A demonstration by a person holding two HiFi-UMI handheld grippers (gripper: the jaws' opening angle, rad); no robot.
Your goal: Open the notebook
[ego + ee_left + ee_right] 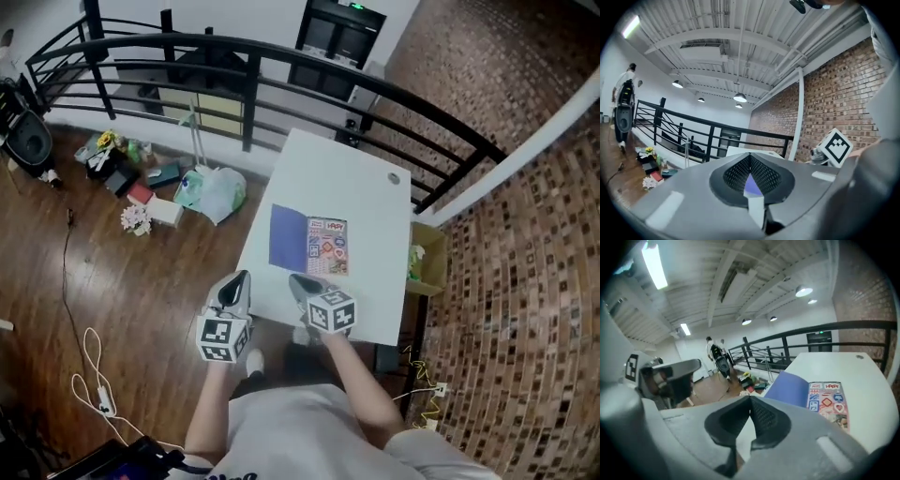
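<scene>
grey left gripper [239,278], grey right gripper [298,281]: jaws together, empty, at white rectangular table's [366,178] near edge | black metal railing [281,56] past table, wooden floor [141,281] | blue-covered sticker notebook [309,242] lies open mid-table, just beyond right gripper

Blue-covered notebook [289,237], seemingly sticker-patterned page [327,247]

Your white tabletop [370,202] fills the frame's centre. On it the notebook [309,241] lies open and flat, blue page left, sticker page right. A small round disc [394,178] sits near the tabletop's upper right corner.
</scene>
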